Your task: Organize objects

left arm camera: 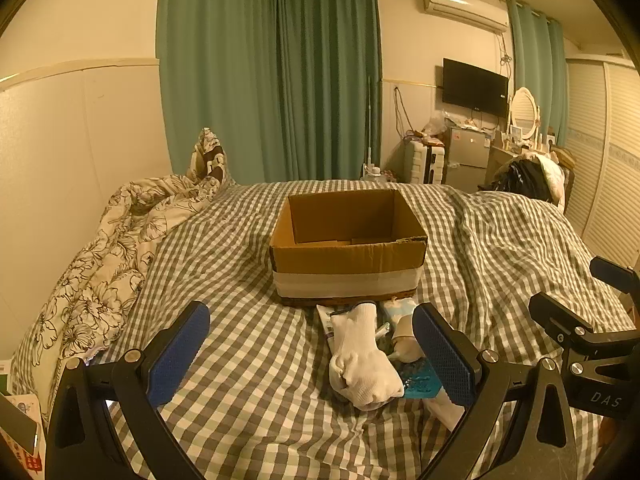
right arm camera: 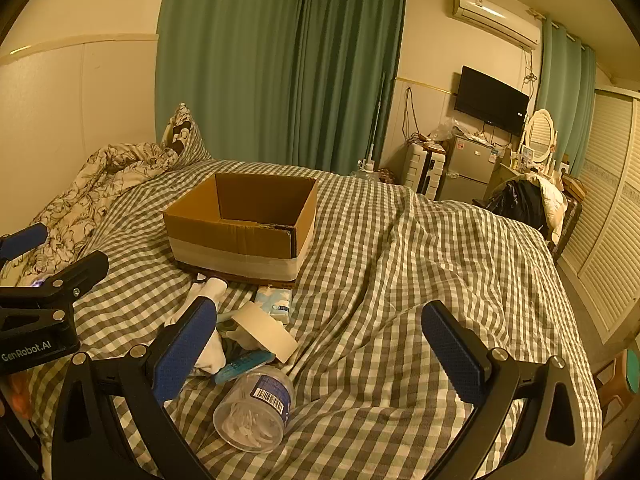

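An open cardboard box (left arm camera: 347, 246) stands on the checked bed; it also shows in the right wrist view (right arm camera: 240, 226). In front of it lies a small pile: a white sock (left arm camera: 362, 364), a teal flat pack (left arm camera: 420, 382), a tissue packet (right arm camera: 274, 300), a beige card (right arm camera: 266, 330) and a clear round jar of cotton swabs (right arm camera: 254, 410) on its side. My left gripper (left arm camera: 312, 354) is open and empty, with the sock between its fingers. My right gripper (right arm camera: 320, 354) is open and empty, just right of the pile, the jar below it.
A flowered duvet (left arm camera: 112, 248) is bunched along the left wall. The checked bed cover (right arm camera: 420, 264) is rumpled to the right. Beyond the bed are green curtains, a suitcase (right arm camera: 426, 170), a small fridge and a dressing table. Books lie at the bottom left (left arm camera: 20, 436).
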`<state>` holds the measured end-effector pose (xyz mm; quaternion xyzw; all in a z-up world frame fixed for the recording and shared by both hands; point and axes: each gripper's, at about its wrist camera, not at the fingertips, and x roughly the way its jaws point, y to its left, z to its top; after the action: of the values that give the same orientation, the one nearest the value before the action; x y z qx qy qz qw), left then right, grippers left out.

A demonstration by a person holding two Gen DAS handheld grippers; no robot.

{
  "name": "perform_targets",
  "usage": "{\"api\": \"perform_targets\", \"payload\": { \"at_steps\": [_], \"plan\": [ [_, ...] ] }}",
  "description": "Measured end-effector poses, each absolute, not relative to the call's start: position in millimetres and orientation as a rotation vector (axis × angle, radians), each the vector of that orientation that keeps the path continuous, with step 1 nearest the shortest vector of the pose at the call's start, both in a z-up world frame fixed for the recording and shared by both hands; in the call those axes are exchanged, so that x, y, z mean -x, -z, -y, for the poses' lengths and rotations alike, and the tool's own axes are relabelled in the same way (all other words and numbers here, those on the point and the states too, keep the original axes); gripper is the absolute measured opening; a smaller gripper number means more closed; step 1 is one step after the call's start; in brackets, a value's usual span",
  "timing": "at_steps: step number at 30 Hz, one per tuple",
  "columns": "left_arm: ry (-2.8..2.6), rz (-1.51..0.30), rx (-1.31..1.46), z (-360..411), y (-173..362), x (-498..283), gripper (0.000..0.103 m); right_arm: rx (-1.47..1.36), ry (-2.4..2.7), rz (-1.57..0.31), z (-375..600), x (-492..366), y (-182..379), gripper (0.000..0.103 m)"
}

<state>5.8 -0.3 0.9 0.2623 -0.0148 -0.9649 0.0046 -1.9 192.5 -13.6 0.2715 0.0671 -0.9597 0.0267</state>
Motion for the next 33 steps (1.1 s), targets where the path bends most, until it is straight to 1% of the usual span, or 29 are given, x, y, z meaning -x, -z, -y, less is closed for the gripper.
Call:
{"api": "perform_targets", "payload": {
  "at_steps": [25,29,33],
  "plan": [
    [3.049,0.061,-0.832,-3,-5,-16,0.103,-0.829,2.954,-0.261,-184,-13,2,0.103],
    [3.046,0.062,-0.879,-2,4,-13,0.103,-0.863,2.934,-0.27,-181,-11,7,0.103],
    [3.021,0.069,-0.945,0,20,-8,0.103,-0.944,2.9,-0.291,-178,-6,23,0.103]
  ]
}}
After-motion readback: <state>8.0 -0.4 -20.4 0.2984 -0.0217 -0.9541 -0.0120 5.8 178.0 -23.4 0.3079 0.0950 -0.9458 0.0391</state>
